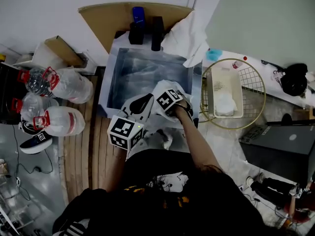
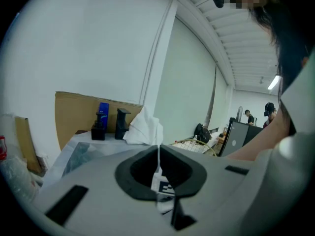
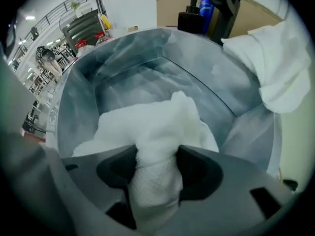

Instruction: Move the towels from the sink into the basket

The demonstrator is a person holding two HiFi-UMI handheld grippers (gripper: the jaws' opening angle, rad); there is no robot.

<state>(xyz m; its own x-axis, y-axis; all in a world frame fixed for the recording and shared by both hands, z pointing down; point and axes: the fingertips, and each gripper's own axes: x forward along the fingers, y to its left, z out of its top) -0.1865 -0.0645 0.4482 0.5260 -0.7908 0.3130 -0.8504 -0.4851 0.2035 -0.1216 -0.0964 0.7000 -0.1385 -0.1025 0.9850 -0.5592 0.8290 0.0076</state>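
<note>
The steel sink point(image 1: 114, 68) holds a white towel point(image 3: 147, 127). My right gripper point(image 3: 156, 163) points down into the sink and is shut on a bunched fold of that towel. In the head view the right gripper point(image 1: 167, 102) hangs over the sink's near edge. Beside it on the left, my left gripper point(image 1: 140, 107) is held level with its jaws point(image 2: 158, 161) shut and nothing held. A second white towel point(image 1: 189, 38) is draped over the sink's far right corner. The white basket point(image 1: 224, 77) to the right holds a white towel point(image 1: 225, 103).
The basket sits on a round gold wire stand point(image 1: 256, 90). Black dispensers point(image 1: 156, 33) and a blue bottle point(image 1: 139, 16) stand behind the sink against cardboard point(image 1: 106, 16). Large water bottles point(image 1: 59, 85) lie on the left. A dark case point(image 1: 288, 146) is at the right.
</note>
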